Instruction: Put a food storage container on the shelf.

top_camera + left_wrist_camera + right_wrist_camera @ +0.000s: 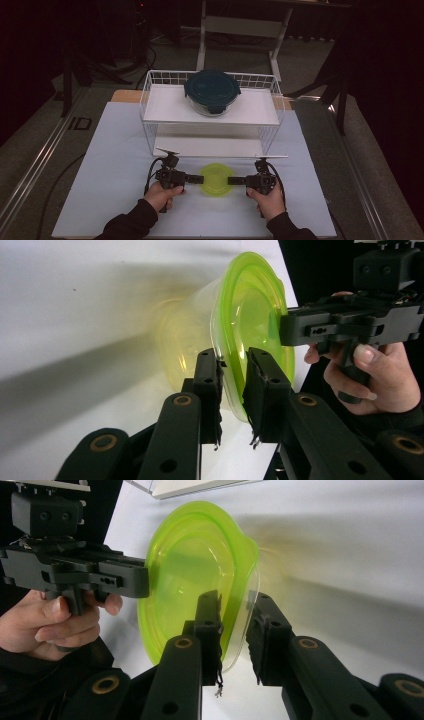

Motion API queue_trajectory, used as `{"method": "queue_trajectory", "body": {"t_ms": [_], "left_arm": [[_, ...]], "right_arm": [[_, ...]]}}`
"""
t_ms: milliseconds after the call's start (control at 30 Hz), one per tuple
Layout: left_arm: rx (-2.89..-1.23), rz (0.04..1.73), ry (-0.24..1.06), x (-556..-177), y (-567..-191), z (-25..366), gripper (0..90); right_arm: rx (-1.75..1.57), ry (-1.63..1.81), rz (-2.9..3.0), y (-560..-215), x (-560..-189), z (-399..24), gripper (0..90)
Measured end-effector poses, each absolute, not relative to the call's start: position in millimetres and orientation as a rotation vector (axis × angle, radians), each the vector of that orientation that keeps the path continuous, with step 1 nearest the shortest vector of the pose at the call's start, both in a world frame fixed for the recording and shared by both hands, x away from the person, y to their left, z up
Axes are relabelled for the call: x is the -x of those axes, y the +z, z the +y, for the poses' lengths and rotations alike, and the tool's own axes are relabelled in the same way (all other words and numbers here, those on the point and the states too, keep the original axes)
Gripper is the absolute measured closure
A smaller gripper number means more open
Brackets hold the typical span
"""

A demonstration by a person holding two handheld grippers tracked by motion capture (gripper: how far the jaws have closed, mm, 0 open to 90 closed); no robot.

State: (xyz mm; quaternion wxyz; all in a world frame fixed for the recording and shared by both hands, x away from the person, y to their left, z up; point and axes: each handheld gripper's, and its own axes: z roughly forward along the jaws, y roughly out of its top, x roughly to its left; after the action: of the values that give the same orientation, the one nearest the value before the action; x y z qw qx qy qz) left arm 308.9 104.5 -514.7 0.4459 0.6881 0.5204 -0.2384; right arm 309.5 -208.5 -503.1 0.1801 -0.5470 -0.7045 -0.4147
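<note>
- A translucent yellow-green bowl (216,180) sits low on the white surface (115,150), near the person's edge and directly between the two tongs.
- The left tongs (192,177) reach it from the left, the right tongs (231,180) from the right; each set points inward at the bowl's rim on its own side.
- In the left gripper view the bowl (235,335) has its rim passing between the left tongs (232,382), one jaw on each face of the wall, clenched on the rim as far as can be told.
- In the right gripper view the right tongs (235,625) straddle the rim of the bowl (200,575) the same way, one jaw inside, one outside (the pads look pressed to the plastic).
- The left hand (162,194) and right hand (267,199) grip the handles, dark sleeves coming in from the bottom edge.
- Just behind the bowl stands a white wire rack (150,107) with two shelves; its lower shelf edge lies close beyond the tongs.
- On the rack's upper shelf rests a round glass container with a dark teal clip lid (212,90), well apart from the bowl.
- A white frame leg (240,30) stands on the dark floor beyond the surface.
- No readable writing or brand shows on any item.
</note>
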Motion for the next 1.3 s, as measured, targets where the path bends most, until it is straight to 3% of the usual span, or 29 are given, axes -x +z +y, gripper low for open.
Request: {"method": "queue_trajectory", "body": {"t_ms": [367,500,667,1300], "left_arm": [[-1.704,1.362,-0.616,-304.4,-509.0,105.2,79.7],[-1.731,1.35,-0.565,-300.6,-500.7,106.1,81.2],[-1.702,1.322,-0.604,-300.2,-493.5,114.5,81.3],[-1.695,1.236,-0.547,-298.2,-433.9,131.8,81.5]], "right_arm": [[1.546,-1.177,-2.018,-498.3,-304.1,-205.5,78.5],[1.535,-1.188,-2.044,-493.0,-301.8,-202.6,80.7],[1.509,-1.203,-2.035,-485.4,-301.4,-201.0,80.6],[1.433,-1.294,-2.066,-424.6,-300.4,-189.5,80.7]]}}
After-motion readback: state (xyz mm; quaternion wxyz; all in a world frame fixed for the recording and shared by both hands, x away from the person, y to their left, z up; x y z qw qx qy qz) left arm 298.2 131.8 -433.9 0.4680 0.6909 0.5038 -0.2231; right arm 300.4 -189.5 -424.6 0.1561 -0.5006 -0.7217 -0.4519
